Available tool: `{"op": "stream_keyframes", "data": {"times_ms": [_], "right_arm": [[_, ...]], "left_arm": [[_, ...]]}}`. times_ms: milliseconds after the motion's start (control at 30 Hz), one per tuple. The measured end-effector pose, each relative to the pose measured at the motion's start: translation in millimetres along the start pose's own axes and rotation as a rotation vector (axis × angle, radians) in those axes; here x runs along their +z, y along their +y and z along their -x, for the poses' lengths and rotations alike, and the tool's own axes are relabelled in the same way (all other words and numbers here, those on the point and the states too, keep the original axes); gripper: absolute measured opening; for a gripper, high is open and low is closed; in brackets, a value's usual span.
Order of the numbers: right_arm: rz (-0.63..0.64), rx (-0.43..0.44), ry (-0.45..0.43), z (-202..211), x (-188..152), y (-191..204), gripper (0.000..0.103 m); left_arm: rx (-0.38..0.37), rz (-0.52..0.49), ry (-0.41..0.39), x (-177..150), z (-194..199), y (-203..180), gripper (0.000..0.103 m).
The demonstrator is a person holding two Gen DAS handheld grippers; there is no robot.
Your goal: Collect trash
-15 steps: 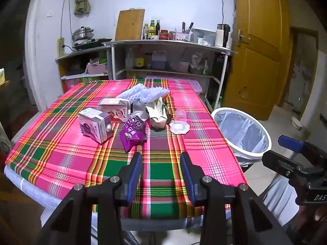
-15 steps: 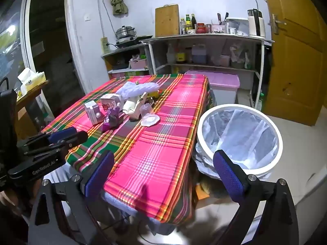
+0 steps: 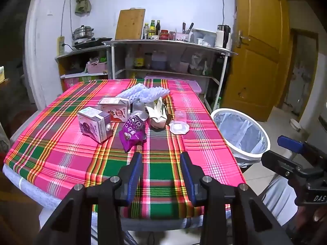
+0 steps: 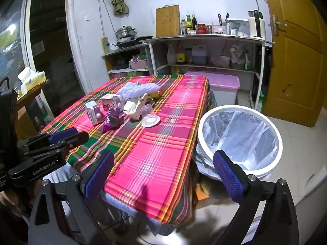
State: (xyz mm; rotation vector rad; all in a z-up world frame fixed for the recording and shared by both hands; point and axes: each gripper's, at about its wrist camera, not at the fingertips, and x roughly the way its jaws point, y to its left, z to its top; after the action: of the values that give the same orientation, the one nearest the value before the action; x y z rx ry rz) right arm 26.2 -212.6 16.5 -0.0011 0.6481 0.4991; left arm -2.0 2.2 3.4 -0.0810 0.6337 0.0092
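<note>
Trash sits in a loose cluster mid-table, ahead of both grippers: a purple snack wrapper point(image 3: 132, 133) nearest, a purple carton point(image 3: 95, 126) to its left, a clear plastic cup point(image 3: 179, 120) to its right, white foam wrap point(image 3: 145, 92) farthest back. The left gripper point(image 3: 161, 163) hovers above the near table edge, jaws partly apart, holding nothing. The right gripper point(image 4: 163, 163) is spread wide and empty, with the lined waste bin point(image 4: 241, 137) just ahead to its right. A good start is probably the wrapper: reach forward, pinch its crumpled middle, and lift clear before swinging to the bin.
</note>
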Motion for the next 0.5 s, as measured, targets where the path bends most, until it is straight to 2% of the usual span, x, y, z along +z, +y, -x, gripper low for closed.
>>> {"op": "stream_keyframes", "data": {"times_ms": [500], "right_arm": [[0.001, -0.003, 0.001, -0.9, 1.2, 0.8, 0.098]], "left_arm": [[0.0, 0.002, -0.001, -0.2, 0.2, 0.8, 0.038]]}}
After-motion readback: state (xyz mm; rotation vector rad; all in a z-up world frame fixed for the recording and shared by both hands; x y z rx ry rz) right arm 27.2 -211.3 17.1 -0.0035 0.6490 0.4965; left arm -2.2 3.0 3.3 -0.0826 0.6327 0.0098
